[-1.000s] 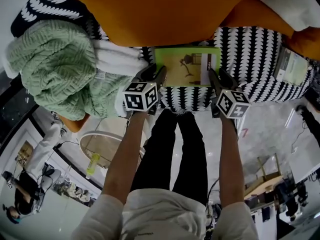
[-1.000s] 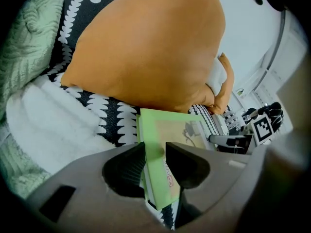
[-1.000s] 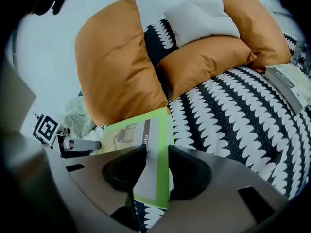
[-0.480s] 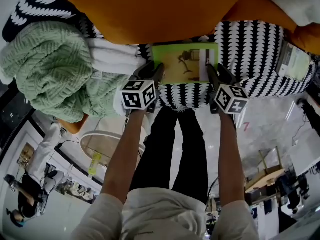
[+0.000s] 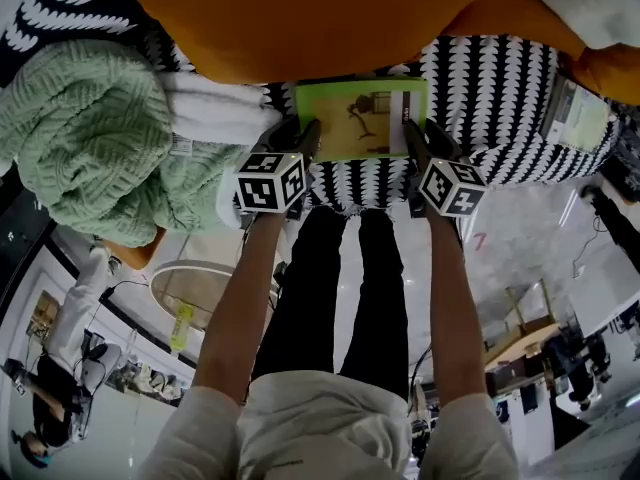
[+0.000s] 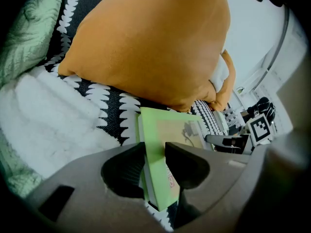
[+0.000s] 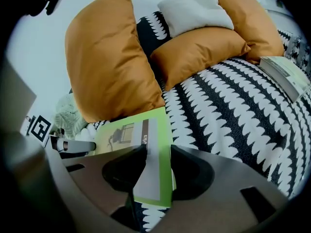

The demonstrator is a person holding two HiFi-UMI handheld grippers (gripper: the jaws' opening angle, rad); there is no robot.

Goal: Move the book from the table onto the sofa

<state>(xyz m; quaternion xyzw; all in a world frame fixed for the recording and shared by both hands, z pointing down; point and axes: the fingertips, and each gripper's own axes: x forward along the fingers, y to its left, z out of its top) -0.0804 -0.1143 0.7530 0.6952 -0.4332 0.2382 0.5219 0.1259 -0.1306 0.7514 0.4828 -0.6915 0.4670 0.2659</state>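
Note:
A thin green book (image 5: 362, 118) with a picture on its cover lies flat over the black-and-white patterned sofa seat (image 5: 500, 98), just in front of a big orange cushion (image 5: 330, 18). My left gripper (image 5: 300, 140) is shut on the book's left edge. My right gripper (image 5: 418, 140) is shut on its right edge. In the left gripper view the book (image 6: 170, 130) runs between the two jaws, and the other gripper shows beyond it. The right gripper view shows the book (image 7: 121, 132) pinched the same way. Whether the book touches the seat I cannot tell.
A green knitted blanket (image 5: 80, 138) and a white fluffy throw (image 5: 210, 108) lie on the sofa to the left. A second book (image 5: 575, 113) rests on the seat at the right. More orange cushions and a white one (image 7: 194, 6) lean at the back. A round table (image 5: 190, 288) stands by my legs.
The head view has shifted a little. Both grippers keep their hold on the book in front of the orange cushion.

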